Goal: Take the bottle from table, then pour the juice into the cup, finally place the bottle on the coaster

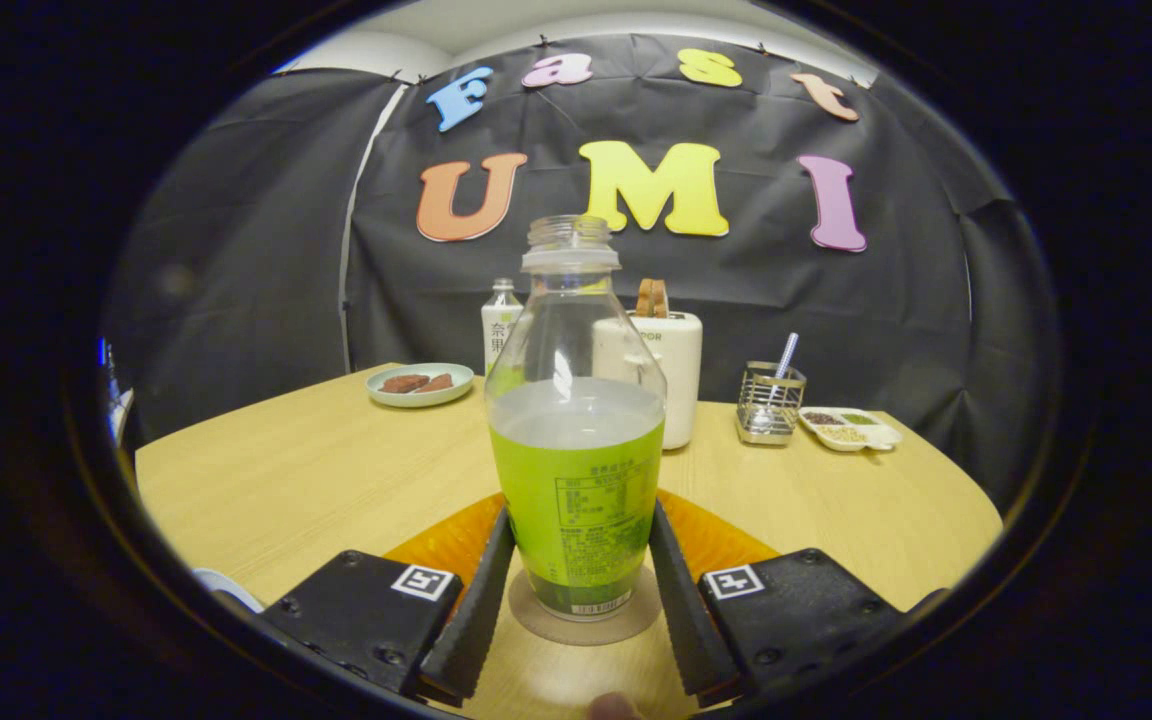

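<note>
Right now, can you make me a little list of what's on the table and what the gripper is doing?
gripper: gripper, a finger at each side of the bottle, seemingly touching it
bottle: bottle upright, cap off, partly full, standing on the coaster
under coaster: orange mat
behind bottle: white toaster and a second bottle
far side: plate with brown pieces, wire holder with a straw, divided snack dish
table: wooden table

Gripper [576, 600], two black screw-fastened blocks, each with a square marker tag, ridged inner pads
</note>
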{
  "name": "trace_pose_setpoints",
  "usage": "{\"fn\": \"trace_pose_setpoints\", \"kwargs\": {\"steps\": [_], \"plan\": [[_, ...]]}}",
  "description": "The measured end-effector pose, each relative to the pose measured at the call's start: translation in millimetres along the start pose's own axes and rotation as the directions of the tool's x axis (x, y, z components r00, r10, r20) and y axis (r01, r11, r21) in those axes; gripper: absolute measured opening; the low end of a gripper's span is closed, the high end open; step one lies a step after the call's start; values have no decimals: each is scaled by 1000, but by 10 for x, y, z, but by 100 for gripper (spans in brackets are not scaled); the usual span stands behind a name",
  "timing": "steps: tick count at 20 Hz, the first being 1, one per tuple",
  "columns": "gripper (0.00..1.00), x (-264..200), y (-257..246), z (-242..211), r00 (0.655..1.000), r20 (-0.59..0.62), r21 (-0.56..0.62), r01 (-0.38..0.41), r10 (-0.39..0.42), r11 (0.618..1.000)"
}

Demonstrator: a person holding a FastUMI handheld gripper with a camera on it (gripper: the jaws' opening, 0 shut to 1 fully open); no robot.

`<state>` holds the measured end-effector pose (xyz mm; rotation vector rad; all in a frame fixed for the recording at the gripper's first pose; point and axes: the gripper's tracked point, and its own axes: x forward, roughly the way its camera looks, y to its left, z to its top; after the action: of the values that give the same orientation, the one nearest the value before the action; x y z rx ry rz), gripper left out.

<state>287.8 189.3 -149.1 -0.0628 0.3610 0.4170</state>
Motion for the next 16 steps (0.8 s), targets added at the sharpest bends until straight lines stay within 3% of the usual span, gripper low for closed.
{"fn": "trace_pose_setpoints", "kwargs": {"steps": [3,8,16], "plan": [[80,-11,-17,13,1000,18,8,8,-8,1000],[100,-106,-40,47,999,26,20,25,-25,999],[100,-723,-15,170,996,70,50,55,-58,997]]}}
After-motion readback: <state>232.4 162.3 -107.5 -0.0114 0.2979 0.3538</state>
